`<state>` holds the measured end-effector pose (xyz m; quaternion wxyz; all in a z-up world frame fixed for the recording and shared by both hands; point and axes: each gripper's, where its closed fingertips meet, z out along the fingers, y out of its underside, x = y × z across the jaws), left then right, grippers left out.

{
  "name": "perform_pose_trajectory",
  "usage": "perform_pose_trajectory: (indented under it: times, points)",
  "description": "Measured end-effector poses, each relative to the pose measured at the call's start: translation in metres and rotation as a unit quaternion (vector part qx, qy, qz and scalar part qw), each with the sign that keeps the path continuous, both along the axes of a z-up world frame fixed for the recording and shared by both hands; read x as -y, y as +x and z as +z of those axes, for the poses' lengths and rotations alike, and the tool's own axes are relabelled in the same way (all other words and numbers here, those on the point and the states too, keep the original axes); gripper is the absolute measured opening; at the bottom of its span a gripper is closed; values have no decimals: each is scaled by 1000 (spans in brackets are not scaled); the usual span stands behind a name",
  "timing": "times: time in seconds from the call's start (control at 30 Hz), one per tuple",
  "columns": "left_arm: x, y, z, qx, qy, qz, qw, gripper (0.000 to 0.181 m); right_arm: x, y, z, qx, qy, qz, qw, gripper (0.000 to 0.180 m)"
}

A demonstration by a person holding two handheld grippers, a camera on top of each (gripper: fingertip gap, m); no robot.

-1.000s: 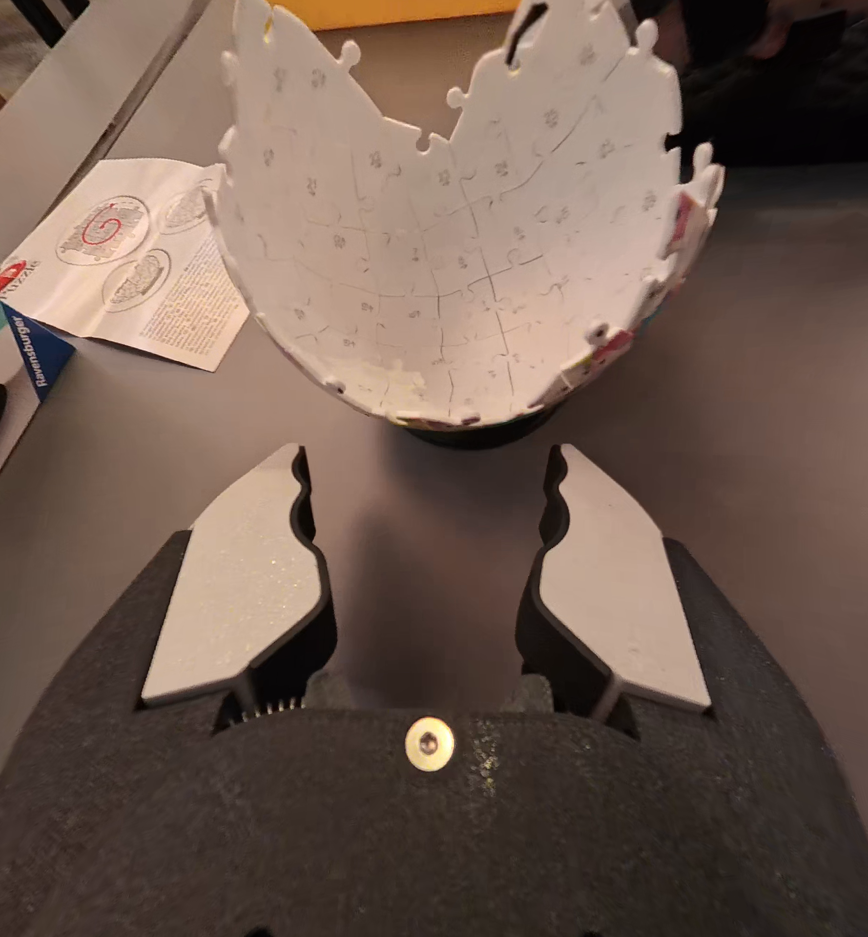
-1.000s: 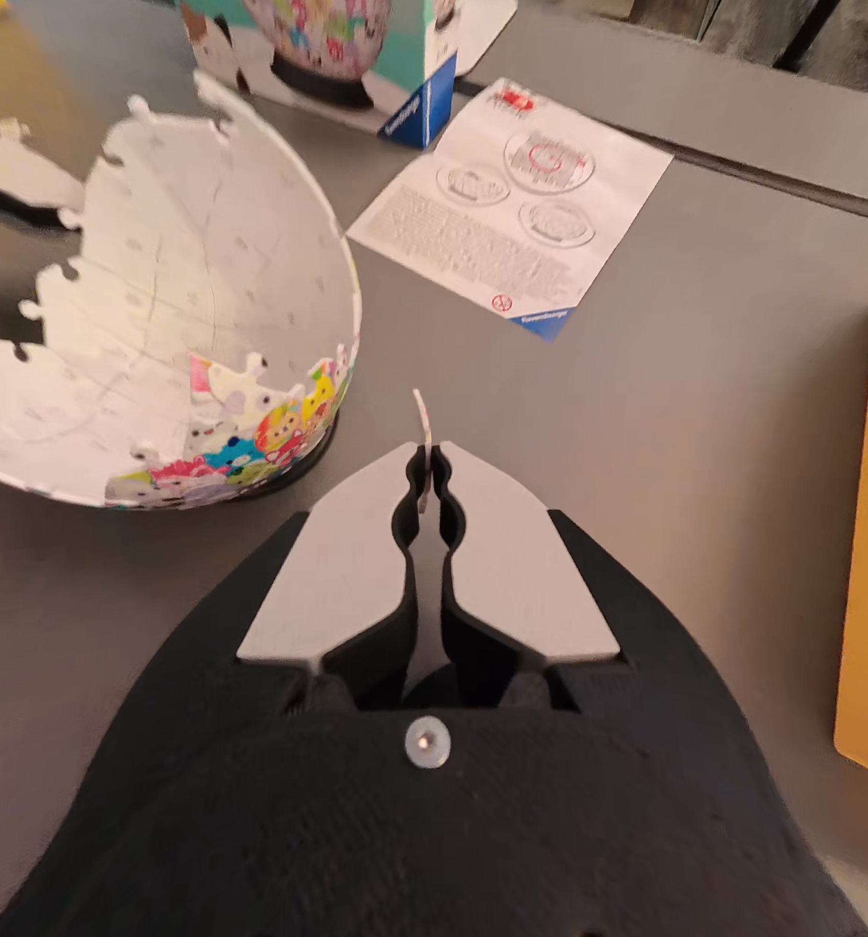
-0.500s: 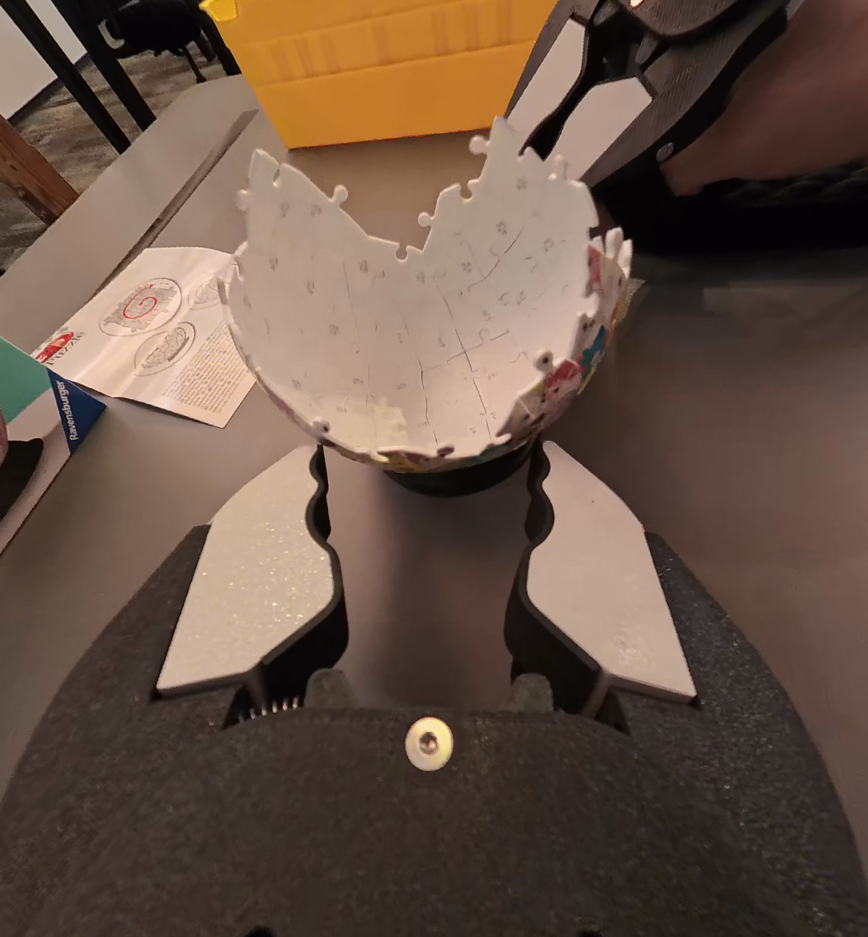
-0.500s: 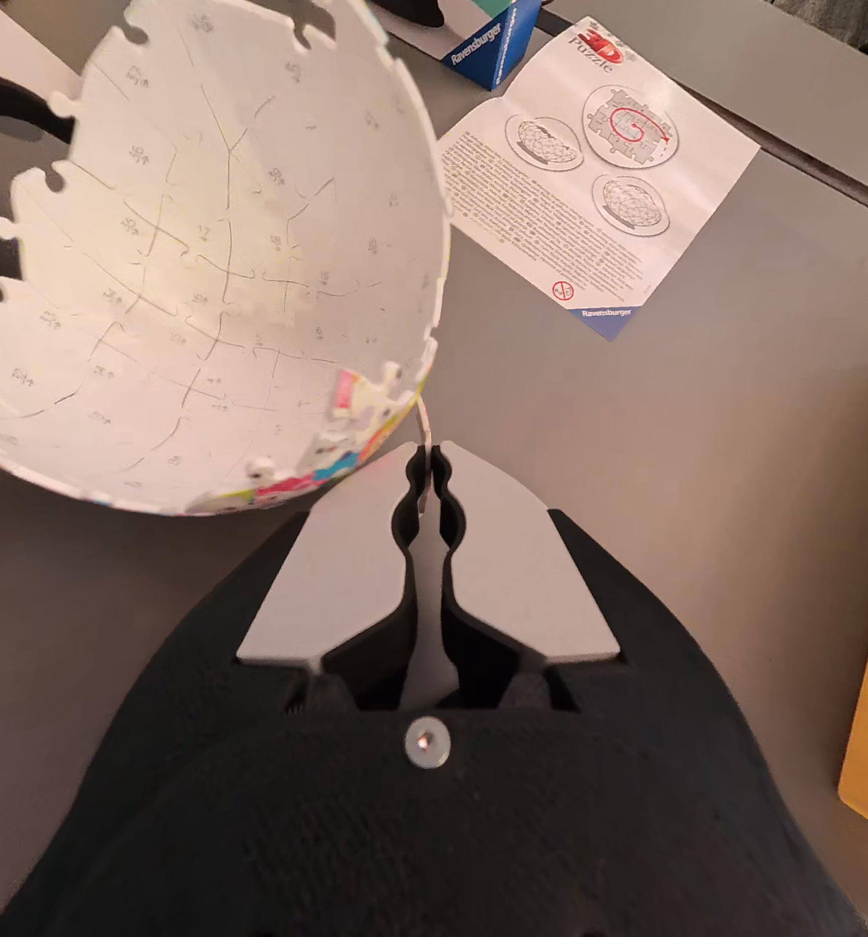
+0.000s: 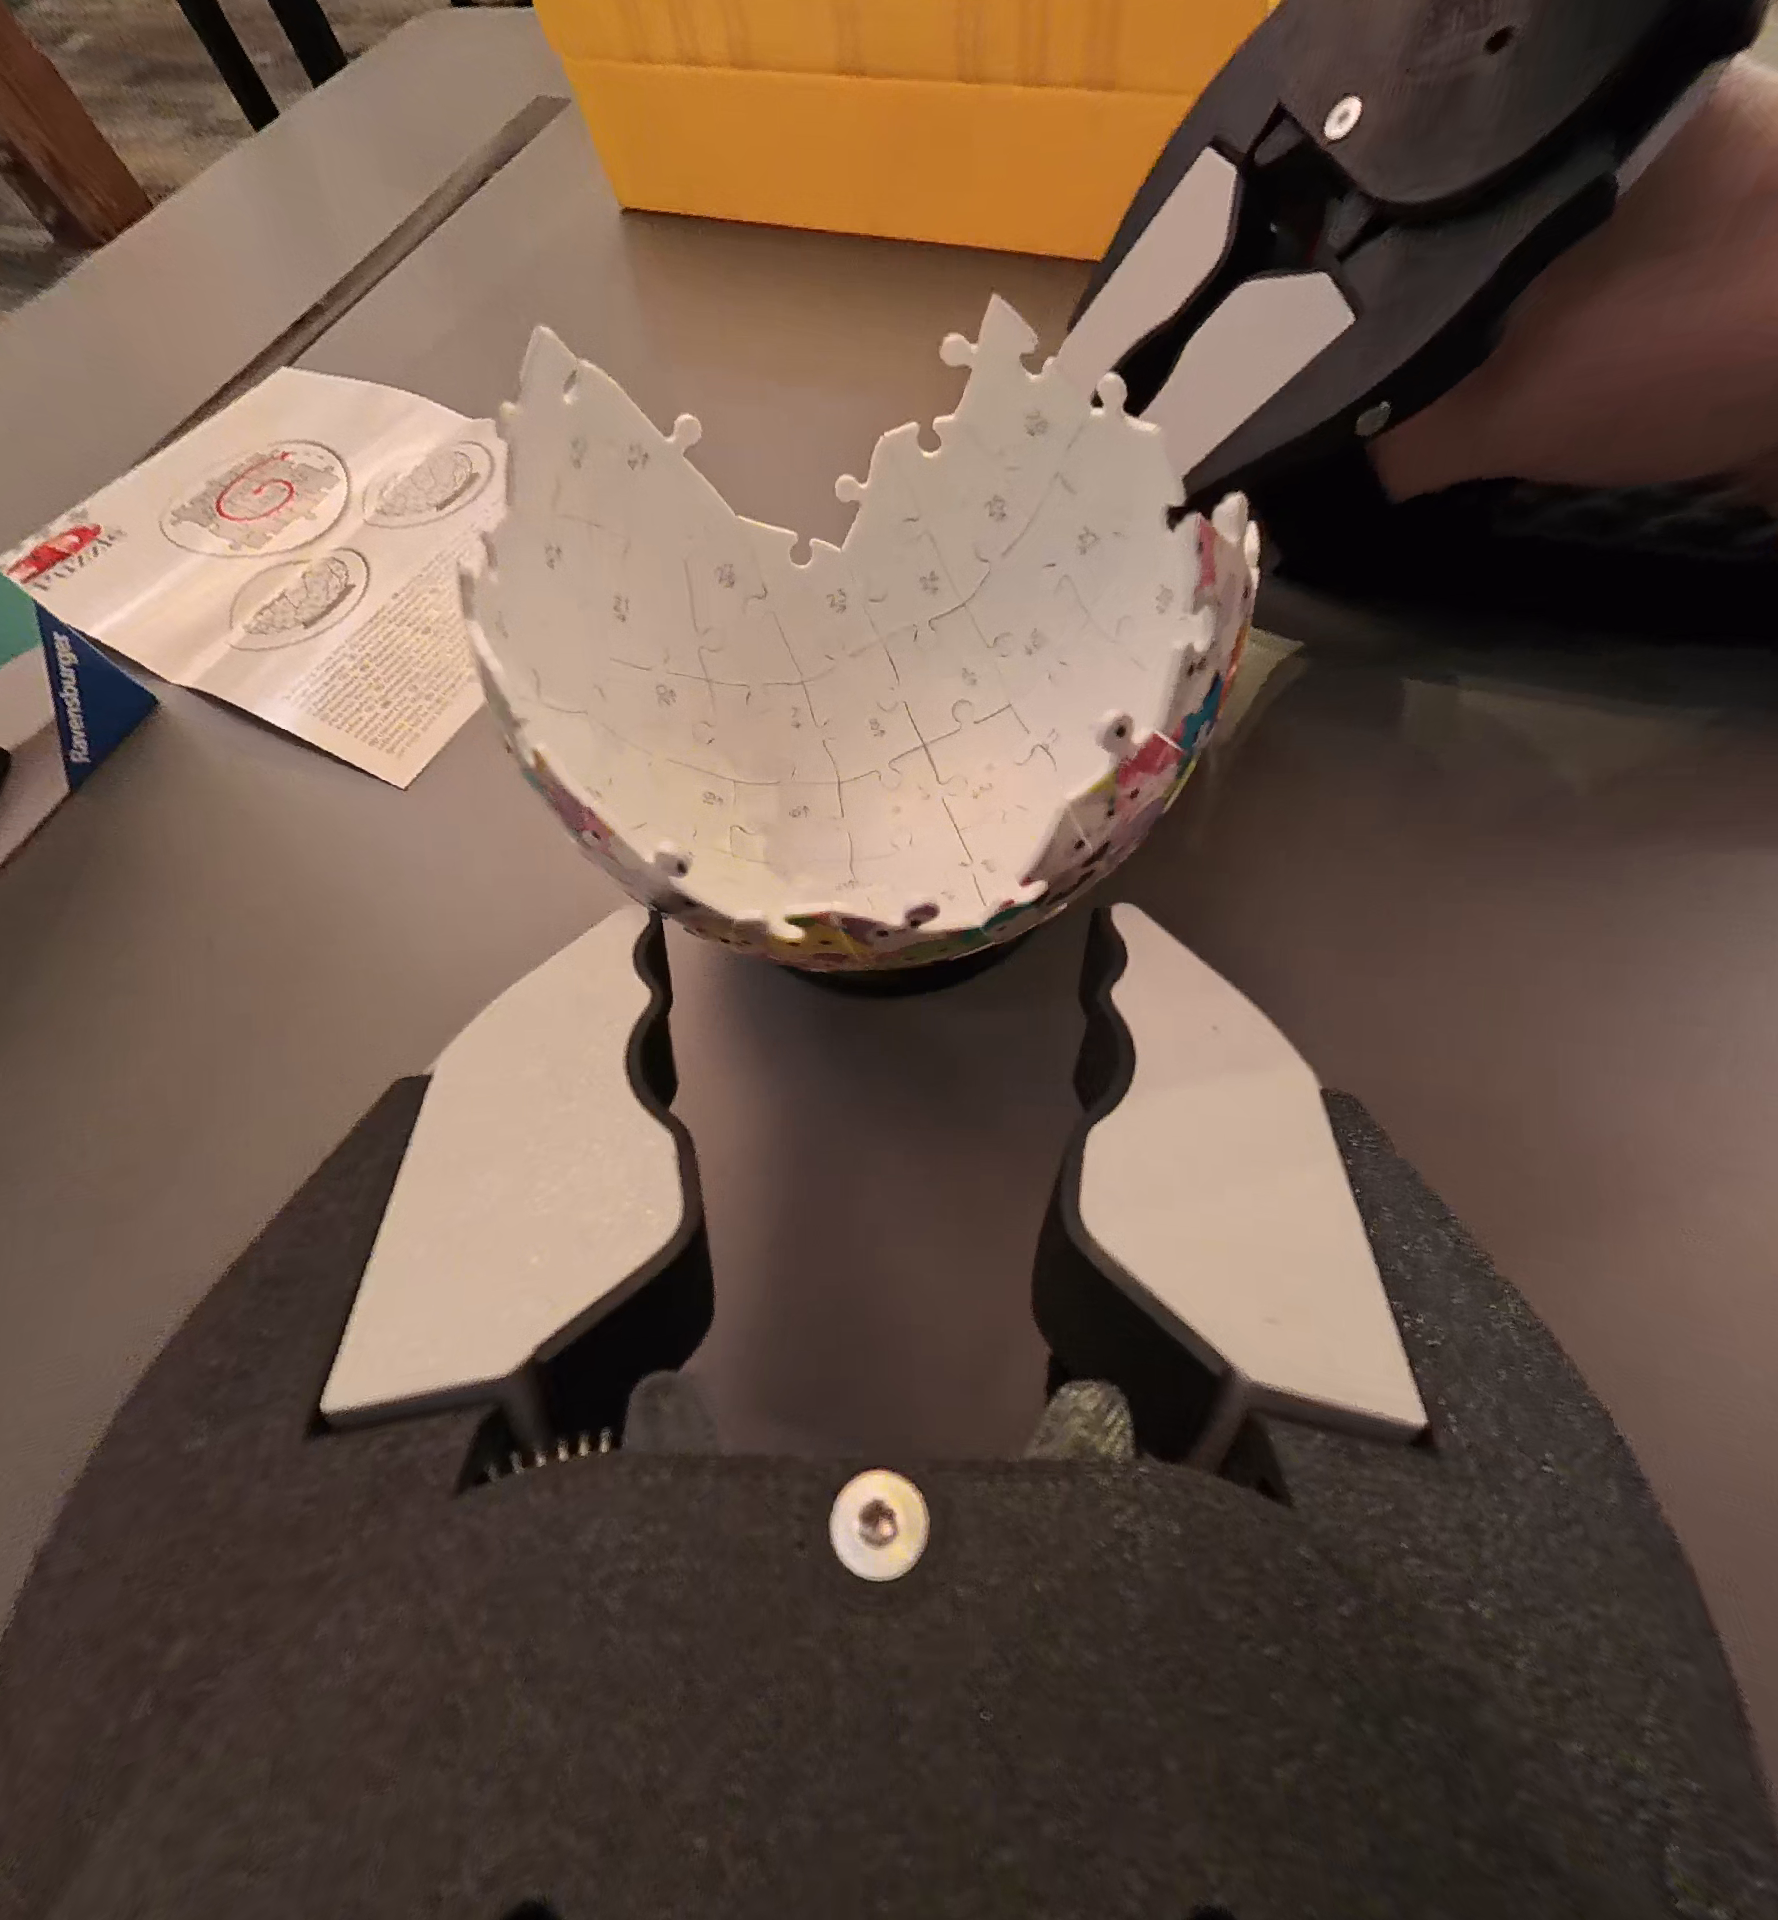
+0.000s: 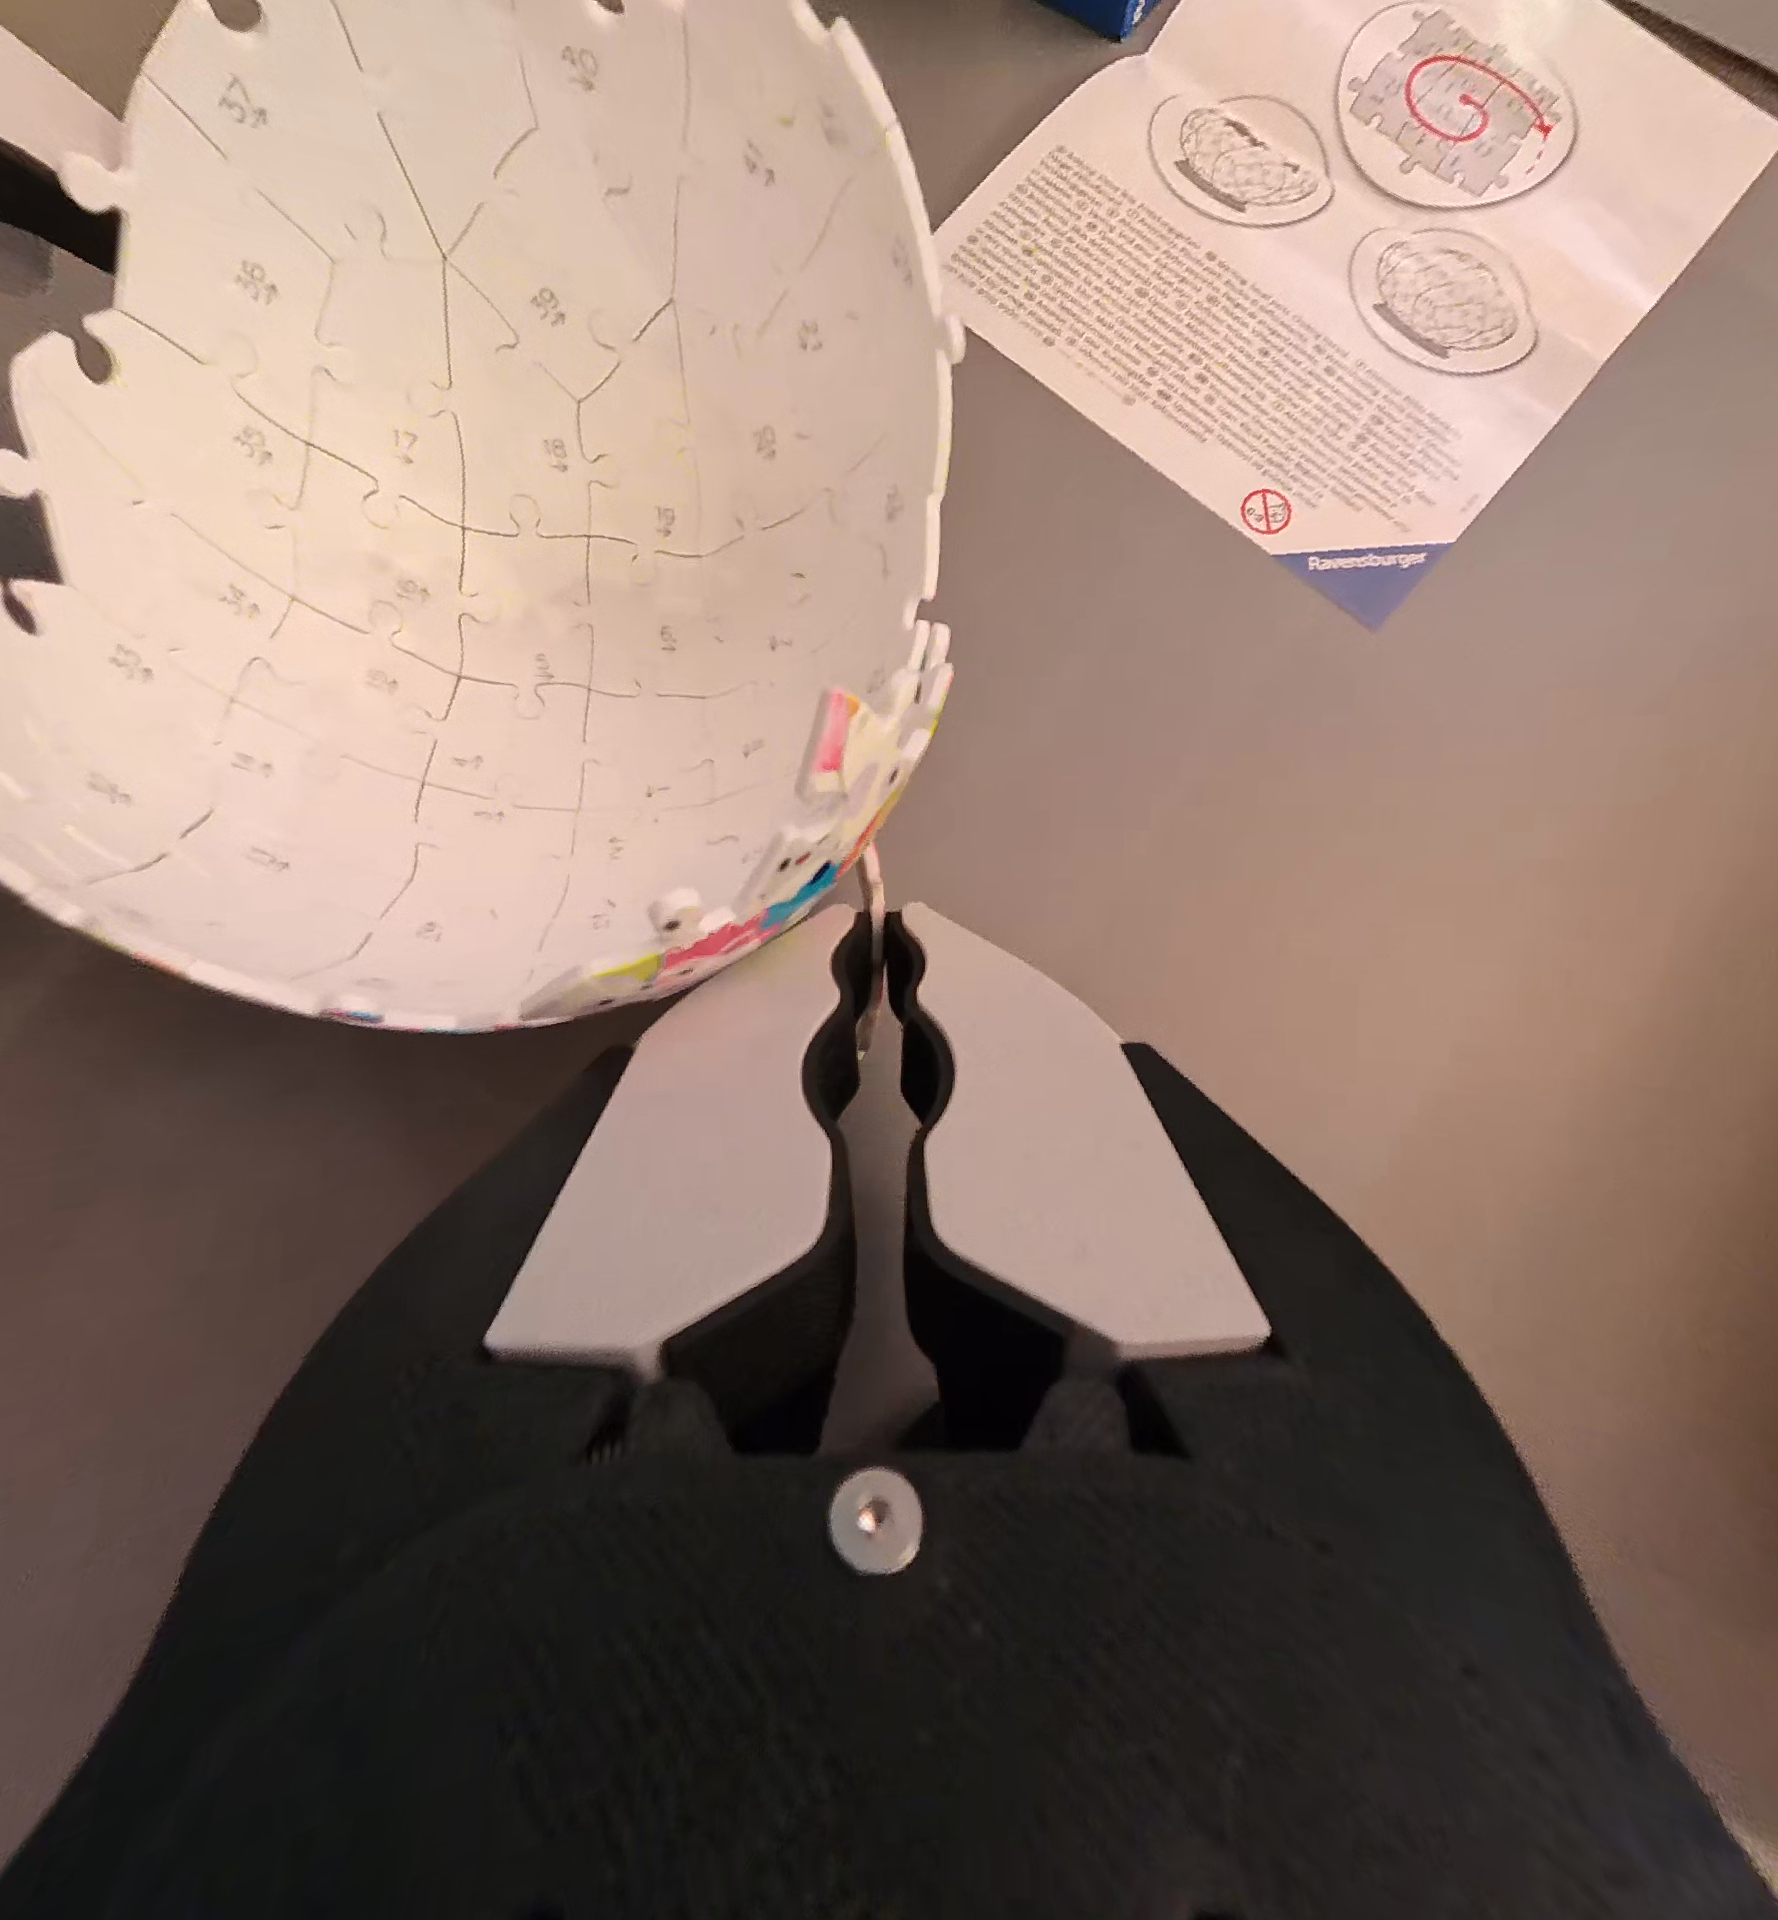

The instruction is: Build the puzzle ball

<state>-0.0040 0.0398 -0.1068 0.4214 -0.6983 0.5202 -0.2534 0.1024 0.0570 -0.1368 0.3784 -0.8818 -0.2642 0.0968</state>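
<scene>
The half-built puzzle ball is a white bowl of joined pieces with a colourful outside, standing on a black ring stand. My left gripper is open and empty, its fingers just short of the ball's near lower edge. My right gripper is shut on a thin puzzle piece, held edge-on against the ball's coloured rim. In the left wrist view the right gripper reaches the ball's far right rim from above.
A folded instruction sheet lies on the grey table left of the ball. The puzzle box is at the far left. A yellow box stands behind the ball. A person's hand holds the right gripper. Spacing between my two grippers at the tips: around 12 centimetres.
My right gripper has moved in with the piece until it touches the ball's rim. My left gripper has drawn back and up a little, still open.
</scene>
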Motion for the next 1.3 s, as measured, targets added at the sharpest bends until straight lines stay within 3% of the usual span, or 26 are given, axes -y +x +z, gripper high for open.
perform_pose_trajectory:
  times: [0.13, 0.5, 0.67, 0.77, 0.87, 0.93, 1.07, 1.3]
  points:
    - [1, 3, 3, 16, -39, 10, 999, 76, 3, 3, 2, 6, -5, -6, 1000, 3]
    - [8, -4, 2, 9, -30, 13, 999, 77, 6, 8, 4, 18, -24, -6, 1000, 3]
    - [2, -26, 21, 21, -16, 19, 999, 79, -8, 29, 38, -18, 34, -19, 999, 3]
    - [-10, -31, 54, 38, 10, -3, 999, 81, -25, 22, 80, -82, 123, 50, 988, 3]
    - [-21, -18, 87, 40, 22, -59, 997, 79, -30, -3, 104, -150, 184, 169, 956, 3]
    - [-26, -3, 101, 22, 25, -107, 994, 73, -35, -10, 105, -183, 184, 191, 947, 3]
    - [-43, 31, 117, -38, 74, -176, 981, 38, -39, -16, 105, -212, 181, 223, 934, 3]
    - [-50, 87, 105, -87, 63, -224, 969, 33, -30, -14, 131, -231, 253, 232, 910, 3]
